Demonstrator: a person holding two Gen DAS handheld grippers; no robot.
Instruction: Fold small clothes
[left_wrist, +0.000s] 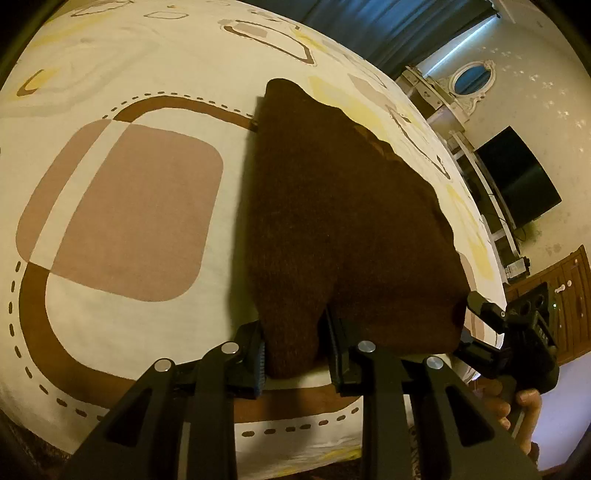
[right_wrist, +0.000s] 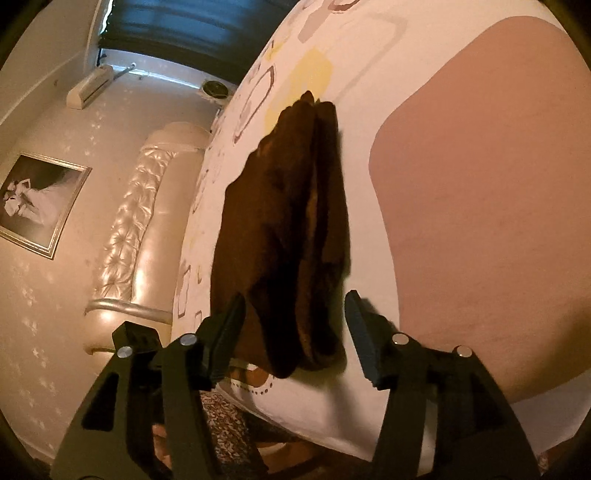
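we see a dark brown garment (left_wrist: 343, 206) lying on a bed (left_wrist: 122, 70) covered by a cream sheet printed with brown, mauve and yellow rounded squares. in the left wrist view the cloth stretches away from us as a long, roughly triangular shape, its near end lifted off the sheet. the left gripper (left_wrist: 295, 358) has its jaws closed on a bunched fold of that near edge, the fabric pinched between the blue-edged pads. just to the right, the right gripper (left_wrist: 476, 321) sits at the garment's near right corner, with a hand (left_wrist: 517, 410) wrapped around its handle. in the right wrist view the same garment (right_wrist: 280, 229) appears as a folded, layered strip running up the sheet, and the right gripper (right_wrist: 295, 336) has its jaws spread apart on either side of the cloth's near end; the left pad lies close against the fabric, the right pad stands clear of it, so it is not clamping. beyond the bed we see a padded headboard (right_wrist: 136, 221), a framed picture (right_wrist: 37, 203) and dark curtains (left_wrist: 373, 26); a television (left_wrist: 521, 177) stands by the wall.
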